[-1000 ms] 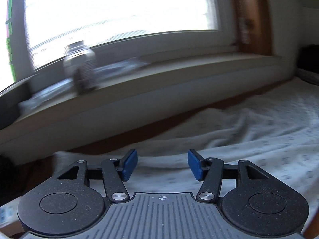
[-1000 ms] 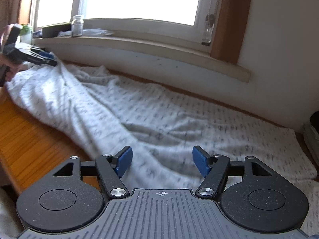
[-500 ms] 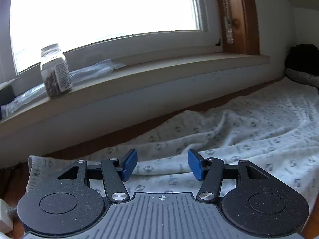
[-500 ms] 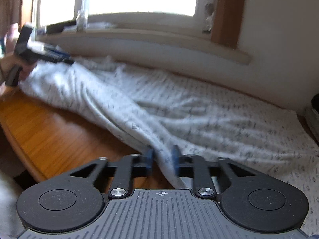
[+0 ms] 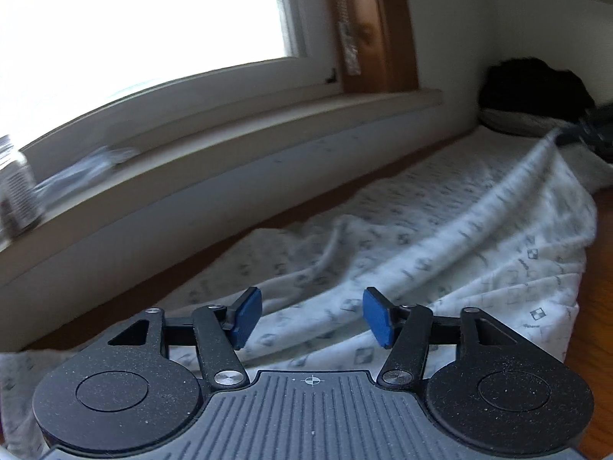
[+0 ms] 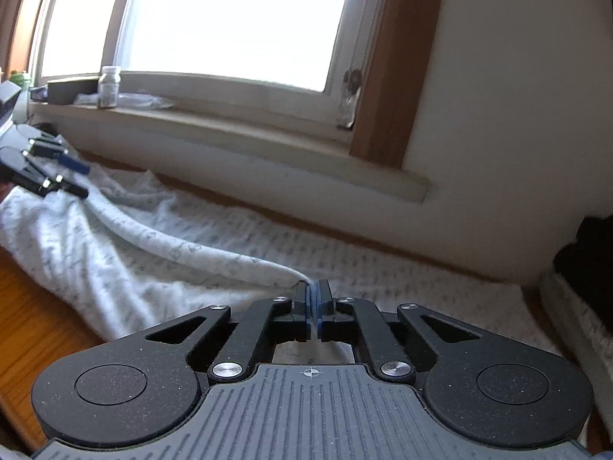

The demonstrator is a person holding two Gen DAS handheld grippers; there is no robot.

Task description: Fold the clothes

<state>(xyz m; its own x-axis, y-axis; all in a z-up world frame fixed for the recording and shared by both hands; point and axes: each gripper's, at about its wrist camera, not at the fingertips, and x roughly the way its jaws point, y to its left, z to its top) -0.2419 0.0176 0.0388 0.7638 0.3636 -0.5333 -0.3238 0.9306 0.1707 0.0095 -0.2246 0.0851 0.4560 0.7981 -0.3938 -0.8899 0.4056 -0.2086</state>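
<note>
The right tongs (image 6: 313, 306) are clamped on a fold of the shirt (image 6: 161, 268), lifting a ridge that runs toward the left tongs (image 5: 312, 316). Those are opening over its other end, pinching nothing, likely readying a matching grip.

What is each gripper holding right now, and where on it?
Right gripper pinches the white patterned cloth at a raised fold. Left gripper, jaws opening, holds nothing.

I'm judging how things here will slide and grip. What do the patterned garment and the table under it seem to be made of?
The garment looks like soft, thin knit fabric, probably cotton, matte white with a small grey print; it drapes and wrinkles freely. The table appears to be wood with a smooth, slightly glossy orange-brown finish; grain lines show, though it may be veneer.
</note>
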